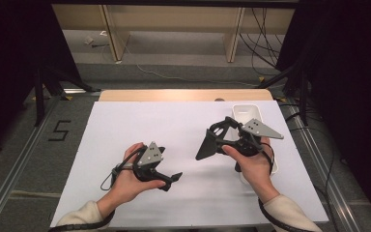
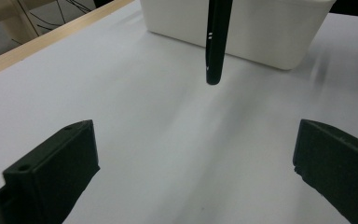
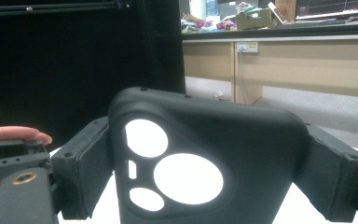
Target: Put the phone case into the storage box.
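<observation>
R gripper (image 1: 207,145), held above the table's right half, is clamped across a black soft-plastic phone case with round camera cut-outs (image 3: 205,158): in the right gripper view its two jaws press the case's left and right edges, case standing upright betw. them, cut-outs showing white through. From the high view the case (image 1: 206,146) hangs as a dark wedge off the gripper's front, tilted down toward the table centre, clear of the surface. In the left gripper view the same case (image 2: 216,42) shows edge-on, a thin dark bar coming down from the top, its tip above the sheet, not touching.

L gripper (image 1: 174,178) sits lower-left of it, well apart, jaws wide open w/ nothing betw. them, just bare sheet.

Behind the R gripper: white rectangular plastic bin (image 1: 244,112) at the right edge of the white paper sheet covering the table (image 1: 140,121). Light wooden table edge (image 1: 183,94) runs along the far side. Grey floor w/ loose cables (image 1: 265,43) beyond.
</observation>
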`<state>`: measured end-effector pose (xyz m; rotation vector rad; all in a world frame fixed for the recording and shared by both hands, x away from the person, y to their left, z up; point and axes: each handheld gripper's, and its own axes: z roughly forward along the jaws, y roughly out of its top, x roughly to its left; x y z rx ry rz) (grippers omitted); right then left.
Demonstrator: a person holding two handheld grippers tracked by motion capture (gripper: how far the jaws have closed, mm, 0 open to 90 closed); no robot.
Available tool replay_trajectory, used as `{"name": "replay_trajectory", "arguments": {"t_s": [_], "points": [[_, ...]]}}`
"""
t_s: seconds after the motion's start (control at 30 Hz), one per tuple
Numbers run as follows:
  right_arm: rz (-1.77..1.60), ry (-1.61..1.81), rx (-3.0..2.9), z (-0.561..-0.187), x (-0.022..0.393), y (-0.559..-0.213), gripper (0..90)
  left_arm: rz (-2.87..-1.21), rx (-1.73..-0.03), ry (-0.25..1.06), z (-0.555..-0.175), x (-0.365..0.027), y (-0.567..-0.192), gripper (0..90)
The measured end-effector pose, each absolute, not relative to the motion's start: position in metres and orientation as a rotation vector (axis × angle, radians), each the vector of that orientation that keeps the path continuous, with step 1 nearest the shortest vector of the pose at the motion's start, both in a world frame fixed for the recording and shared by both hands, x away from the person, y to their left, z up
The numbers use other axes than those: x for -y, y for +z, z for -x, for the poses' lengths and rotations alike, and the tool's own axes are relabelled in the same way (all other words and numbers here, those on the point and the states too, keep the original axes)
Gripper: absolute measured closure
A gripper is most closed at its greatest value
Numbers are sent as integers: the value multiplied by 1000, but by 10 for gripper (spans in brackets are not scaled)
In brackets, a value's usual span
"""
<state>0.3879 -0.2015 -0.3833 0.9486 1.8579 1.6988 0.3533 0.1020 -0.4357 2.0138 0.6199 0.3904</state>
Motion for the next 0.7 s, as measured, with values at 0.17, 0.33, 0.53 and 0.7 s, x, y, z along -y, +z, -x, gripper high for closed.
{"name": "replay_trajectory", "arguments": {"t_s": [0.17, 0.33, 0.53, 0.7], "points": [[-950, 1688, -1855, -388, 202, -383, 152, -1988, -639, 405, -352, -115, -435, 0], [-945, 1677, -1851, -389, 204, -383, 152, -1977, -656, 426, -352, -127, -434, 0], [-953, 1677, -1841, -389, 205, -382, 152, -1964, -668, 432, -350, -135, -433, 0], [-951, 1672, -1837, -389, 207, -381, 153, -1959, -681, 422, -351, -138, -435, 0]]}}
